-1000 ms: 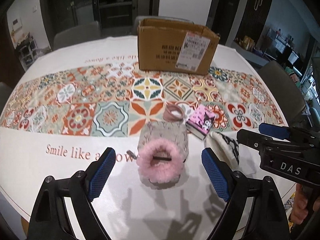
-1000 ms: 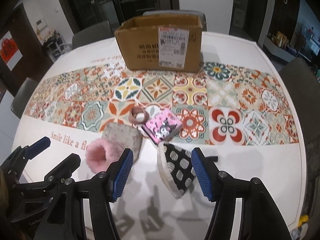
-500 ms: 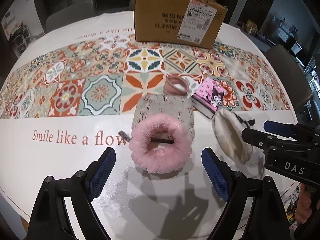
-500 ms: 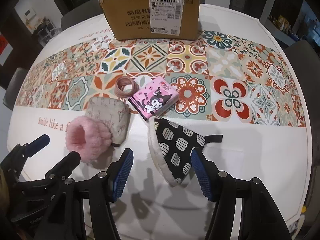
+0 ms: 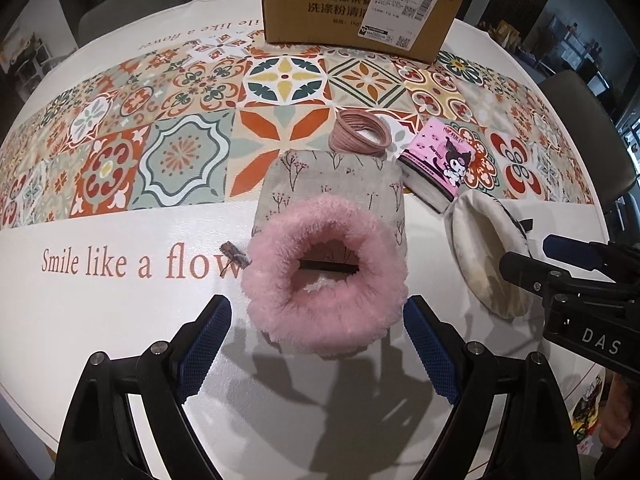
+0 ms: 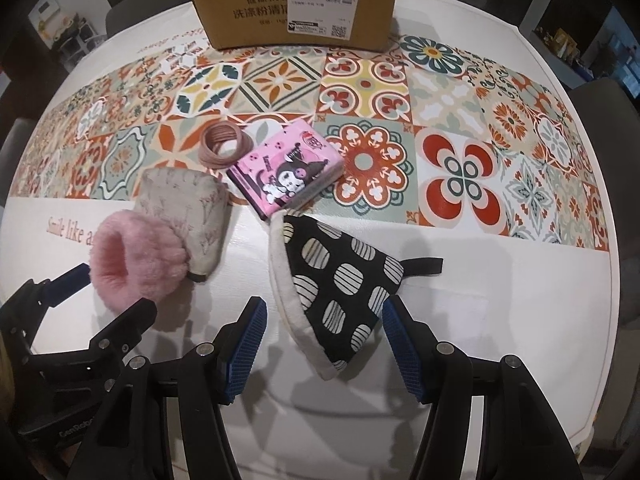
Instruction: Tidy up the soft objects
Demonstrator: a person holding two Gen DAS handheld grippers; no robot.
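Observation:
A grey fabric cover with a pink fur cuff (image 5: 325,280) lies on the table, its opening facing my left gripper (image 5: 316,350), which is open and empty just in front of it. The cover also shows in the right wrist view (image 6: 160,236). A black oven mitt with striped white dots (image 6: 340,280) lies just in front of my right gripper (image 6: 324,346), which is open and empty; its cream lining shows in the left wrist view (image 5: 486,256). A pink tissue pack (image 6: 286,170) and a bundle of pink hair ties (image 6: 222,144) lie behind them.
An open cardboard box (image 5: 360,4) stands at the far side of the round table (image 5: 80,320), also in the right wrist view (image 6: 292,0). A patterned tile band crosses the tablecloth. Chairs stand around the table. My right gripper's body (image 5: 580,304) shows at right.
Both grippers have moved forward and down toward the table. The fur cuff and the mitt now sit much closer to the open jaws. No object has moved.

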